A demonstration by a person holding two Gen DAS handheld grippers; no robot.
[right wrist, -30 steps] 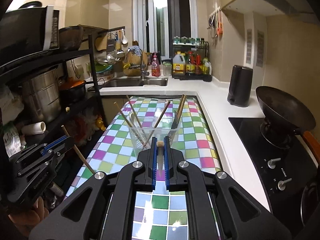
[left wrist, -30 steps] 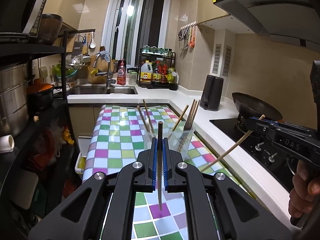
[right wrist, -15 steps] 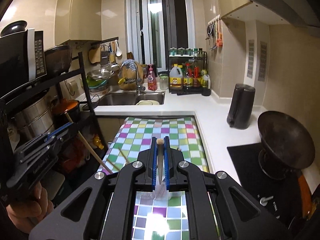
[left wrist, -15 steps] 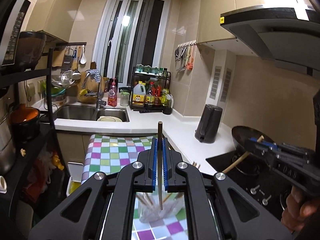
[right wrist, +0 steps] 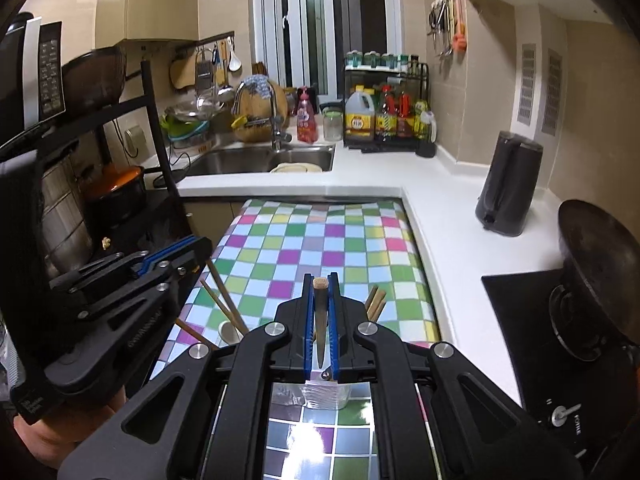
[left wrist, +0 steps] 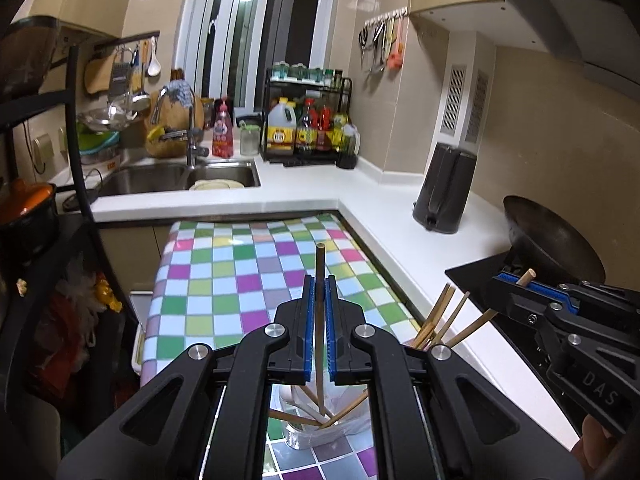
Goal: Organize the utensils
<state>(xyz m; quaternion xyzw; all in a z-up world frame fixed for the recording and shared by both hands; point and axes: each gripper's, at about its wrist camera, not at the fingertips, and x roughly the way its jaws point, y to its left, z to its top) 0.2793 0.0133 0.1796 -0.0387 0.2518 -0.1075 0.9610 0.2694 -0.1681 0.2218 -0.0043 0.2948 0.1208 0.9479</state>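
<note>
My left gripper (left wrist: pixel 319 284) is shut on a wooden chopstick (left wrist: pixel 319 320) held upright, its lower end inside a clear cup (left wrist: pixel 320 432) that holds several chopsticks on the checkered tablecloth (left wrist: pixel 240 280). My right gripper (right wrist: pixel 320 284) is shut on another chopstick (right wrist: pixel 320 320), also upright over the same cup (right wrist: pixel 326 396). The right gripper also shows in the left wrist view (left wrist: pixel 520 284), holding its chopstick slanted toward the cup. The left gripper shows in the right wrist view (right wrist: pixel 176 256).
A white counter (left wrist: pixel 384 216) runs along the right with a black kettle (left wrist: pixel 446 188), a wok (left wrist: pixel 556 240) on the stove, a sink (left wrist: pixel 176 176) and a bottle rack (left wrist: pixel 308 124) at the back. A black shelf rack (right wrist: pixel 80 184) with pots stands on the left.
Both grippers have come closer above the cup and tipped down, so the cup now sits right below the fingers. Each chopstick's lower end now reaches into the cup.
</note>
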